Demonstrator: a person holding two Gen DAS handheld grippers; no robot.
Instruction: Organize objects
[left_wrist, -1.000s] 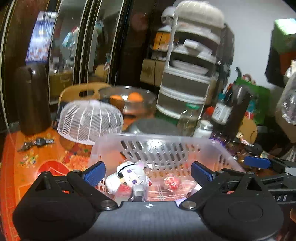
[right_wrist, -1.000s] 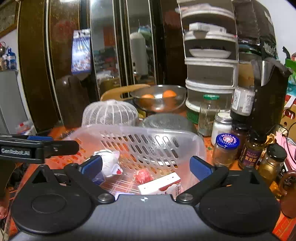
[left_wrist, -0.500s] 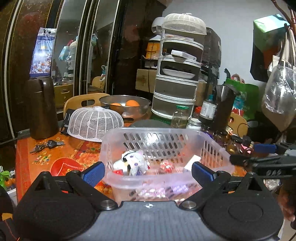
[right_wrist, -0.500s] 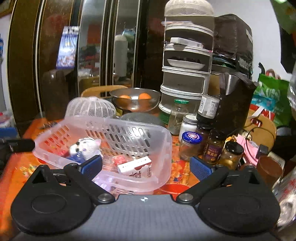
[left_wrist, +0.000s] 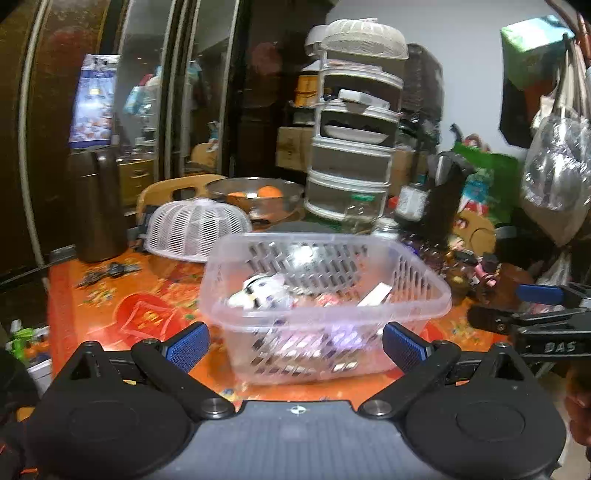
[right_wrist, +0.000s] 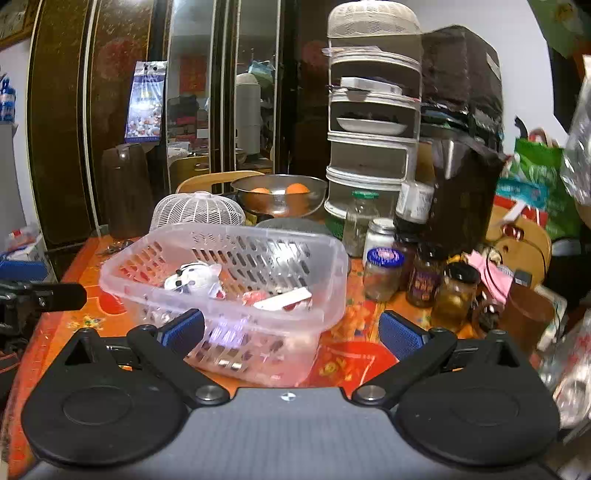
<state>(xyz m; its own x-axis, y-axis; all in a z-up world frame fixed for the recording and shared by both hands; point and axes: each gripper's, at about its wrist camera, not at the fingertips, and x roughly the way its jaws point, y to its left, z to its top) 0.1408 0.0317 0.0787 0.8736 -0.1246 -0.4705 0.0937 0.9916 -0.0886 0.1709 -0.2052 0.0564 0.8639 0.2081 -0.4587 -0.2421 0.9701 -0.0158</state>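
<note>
A clear slotted plastic basket (left_wrist: 417, 295) (right_wrist: 325, 258) stands on the orange patterned table. Inside lie a white-and-black plush toy (left_wrist: 264, 291) (right_wrist: 192, 278), a small red item (right_wrist: 255, 297) and a white carton (left_wrist: 375, 295) (right_wrist: 284, 300). My left gripper (left_wrist: 295, 345) is open in front of the basket, holding nothing. My right gripper (right_wrist: 291, 330) is open too, near the basket's right front corner, with nothing held. In the left wrist view the right gripper's blue pad (left_wrist: 539, 293) shows at the right edge.
Behind the basket are a white mesh dome cover (left_wrist: 197, 230), a steel bowl with oranges (right_wrist: 280, 195), a brown jug (left_wrist: 98, 206) and a tiered food rack (right_wrist: 373, 129). Several jars (right_wrist: 382, 273) crowd the table's right side. Keys (left_wrist: 107, 271) lie at the left.
Both grippers have drawn back from the basket, which now looks smaller and farther off. The basket's contents have stayed put, and both grippers remain open.
</note>
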